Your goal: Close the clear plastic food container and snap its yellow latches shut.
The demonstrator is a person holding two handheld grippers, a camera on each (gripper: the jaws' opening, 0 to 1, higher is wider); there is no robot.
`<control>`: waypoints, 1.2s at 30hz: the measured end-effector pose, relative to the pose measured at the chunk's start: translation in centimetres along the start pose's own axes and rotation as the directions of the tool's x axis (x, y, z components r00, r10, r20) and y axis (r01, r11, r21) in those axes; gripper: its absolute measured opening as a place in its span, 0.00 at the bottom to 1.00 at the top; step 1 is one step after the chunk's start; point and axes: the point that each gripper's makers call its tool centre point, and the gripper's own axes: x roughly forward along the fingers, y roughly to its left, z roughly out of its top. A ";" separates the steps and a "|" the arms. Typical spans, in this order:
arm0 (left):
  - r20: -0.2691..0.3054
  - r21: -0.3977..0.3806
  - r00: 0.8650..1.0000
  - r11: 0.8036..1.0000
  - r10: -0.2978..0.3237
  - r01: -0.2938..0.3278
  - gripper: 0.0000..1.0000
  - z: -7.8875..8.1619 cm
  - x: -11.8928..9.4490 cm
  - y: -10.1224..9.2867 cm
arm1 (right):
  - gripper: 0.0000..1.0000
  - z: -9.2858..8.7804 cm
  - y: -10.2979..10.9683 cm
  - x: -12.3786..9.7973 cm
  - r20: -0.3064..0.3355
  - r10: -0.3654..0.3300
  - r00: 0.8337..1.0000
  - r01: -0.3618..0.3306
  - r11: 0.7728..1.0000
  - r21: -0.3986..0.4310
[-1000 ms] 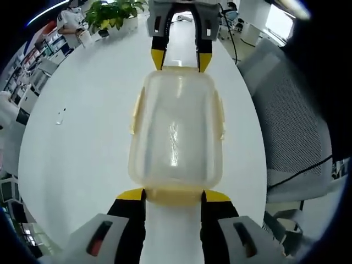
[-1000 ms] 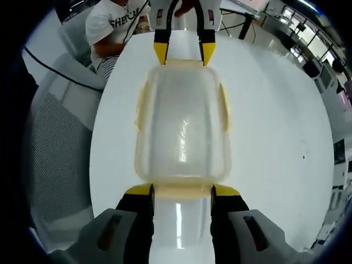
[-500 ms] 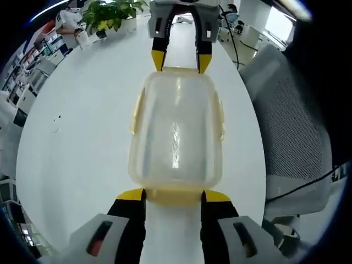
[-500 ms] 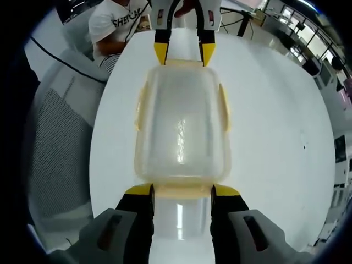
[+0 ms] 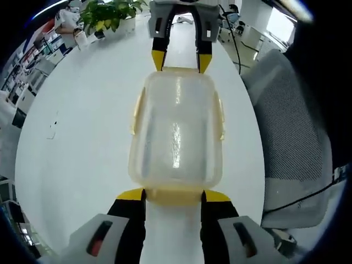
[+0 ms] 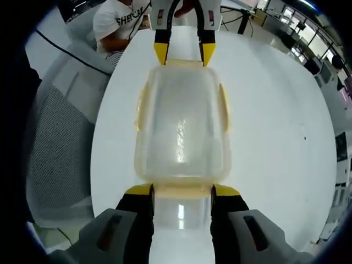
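The clear plastic container [image 5: 176, 132] with its lid on hangs above the white table, gripped at both short ends. My left gripper [image 5: 174, 195] is shut on the near yellow end latch [image 5: 173, 196]. The right gripper [image 5: 180, 61] holds the far end. In the right gripper view the container [image 6: 181, 126] appears the other way round, with my right gripper [image 6: 182, 191] shut on the near end latch [image 6: 181, 191] and the left gripper [image 6: 184, 54] on the far end. Yellow side latches [image 5: 135, 113] [image 6: 224, 107] run along the long sides, slightly flared out.
A round white table [image 5: 77, 110] lies beneath. A grey mesh chair [image 5: 291, 126] stands beside it, also seen as the chair [image 6: 58, 132]. A potted plant [image 5: 110, 14] sits at the table's far edge. A seated person in a white shirt [image 6: 118, 22] is behind. A small dark speck [image 5: 52, 129] lies on the table.
The table and chair have slid slightly in both views while the container stays fixed between the jaws; the views moved with the held container. Both grips are unchanged.
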 end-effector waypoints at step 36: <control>0.001 0.006 1.000 1.000 0.005 -0.005 0.33 6.4 2.2 -0.8 | 0.37 -6.5 0.4 -1.7 0.000 -0.016 1.000 0.016 1.000 -0.013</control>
